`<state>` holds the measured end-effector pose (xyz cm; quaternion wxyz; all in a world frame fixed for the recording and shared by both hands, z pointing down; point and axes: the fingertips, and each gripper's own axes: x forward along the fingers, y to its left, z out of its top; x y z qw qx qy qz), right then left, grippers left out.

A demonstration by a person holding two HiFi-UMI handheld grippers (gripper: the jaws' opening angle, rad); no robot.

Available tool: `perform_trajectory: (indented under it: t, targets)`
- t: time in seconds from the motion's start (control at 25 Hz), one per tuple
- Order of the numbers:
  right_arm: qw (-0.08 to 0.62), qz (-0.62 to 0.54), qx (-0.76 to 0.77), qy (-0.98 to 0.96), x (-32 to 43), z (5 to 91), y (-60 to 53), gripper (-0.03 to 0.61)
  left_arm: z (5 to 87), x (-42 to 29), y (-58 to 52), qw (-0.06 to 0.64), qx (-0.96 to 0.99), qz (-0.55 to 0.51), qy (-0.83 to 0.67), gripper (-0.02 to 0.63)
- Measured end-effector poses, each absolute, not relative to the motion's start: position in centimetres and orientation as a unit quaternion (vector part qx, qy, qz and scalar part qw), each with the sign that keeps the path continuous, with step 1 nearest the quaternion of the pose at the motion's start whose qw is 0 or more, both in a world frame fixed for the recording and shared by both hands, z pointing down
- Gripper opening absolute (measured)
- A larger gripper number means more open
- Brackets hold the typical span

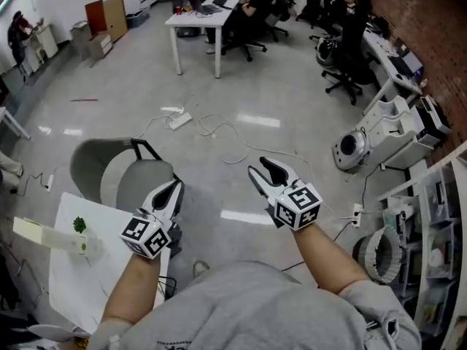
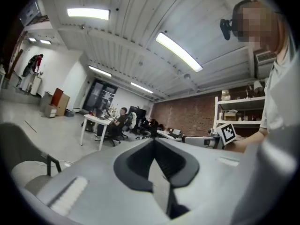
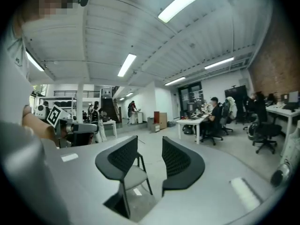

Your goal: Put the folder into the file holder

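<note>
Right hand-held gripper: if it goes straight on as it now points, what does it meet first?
Nothing close: the right hand-held gripper faces open floor. Far off, the brown cabinet may lie in its line, but depth is unclear.

The chair (image 1: 117, 170) sits past the small table (image 1: 73, 283) on the person's left, with the left gripper (image 1: 174, 189) just beside its seat and the right gripper (image 1: 260, 169) off to the right. A power strip (image 1: 180, 120) lies on the floor beyond, the desk (image 1: 191, 17) is way back, and shelves (image 1: 438, 224) run along the right.
</note>
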<state>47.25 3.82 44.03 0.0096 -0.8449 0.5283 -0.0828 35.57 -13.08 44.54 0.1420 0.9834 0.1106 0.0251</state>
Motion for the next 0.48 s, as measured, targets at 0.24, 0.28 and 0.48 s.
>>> perform_trajectory:
  t: [0.24, 0.28, 0.48]
  targets:
    - [0.015, -0.105, -0.888, 0.448, 50.9, 45.1, 18.3, 0.052, 45.1, 42.7, -2.7, 0.134, 0.972, 0.037, 0.191, 0.058]
    - [0.018, -0.107, -0.890, 0.443, 51.0, 45.3, 19.9, 0.024, 45.2, 43.3, -1.3, 0.130, 0.970, 0.039, 0.202, 0.058]
    - [0.031, -0.107, -0.895, 0.431, 50.3, 46.1, 24.1, 0.003, 45.9, 44.5, 2.9, 0.118, 0.962, 0.051, 0.240, 0.058]
